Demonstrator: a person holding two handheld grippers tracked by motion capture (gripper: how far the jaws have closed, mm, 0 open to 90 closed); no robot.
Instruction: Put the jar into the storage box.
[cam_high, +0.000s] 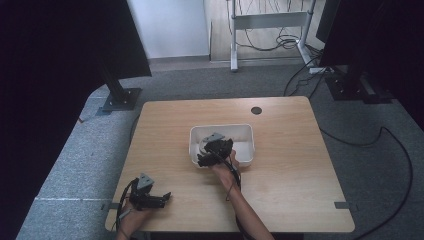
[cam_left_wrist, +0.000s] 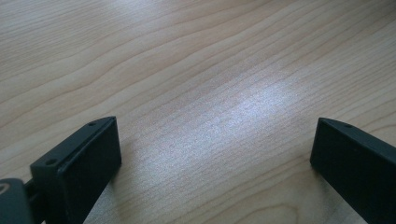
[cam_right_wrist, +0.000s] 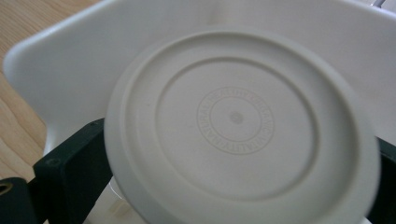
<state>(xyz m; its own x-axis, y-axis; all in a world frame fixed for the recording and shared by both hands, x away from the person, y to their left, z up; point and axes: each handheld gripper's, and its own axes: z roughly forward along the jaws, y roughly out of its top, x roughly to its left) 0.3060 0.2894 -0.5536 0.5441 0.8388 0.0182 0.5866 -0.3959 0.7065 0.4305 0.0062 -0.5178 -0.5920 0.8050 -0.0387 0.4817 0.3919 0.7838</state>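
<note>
Right gripper (cam_high: 209, 152): jaws clamped on either side of a round white lid (cam_right_wrist: 240, 126), held flat-face toward its camera, embossed ring lettering at the centre, unreadable. Directly behind and around the lid: white tub (cam_high: 246, 131), the gripper reaching over its near-left corner. Under the tub: wooden table (cam_high: 290, 165)

Left gripper (cam_high: 159, 198): jaws wide apart, nothing between them, bare table just below. Sits well apart from the right gripper, toward the person's near-left table corner
</note>
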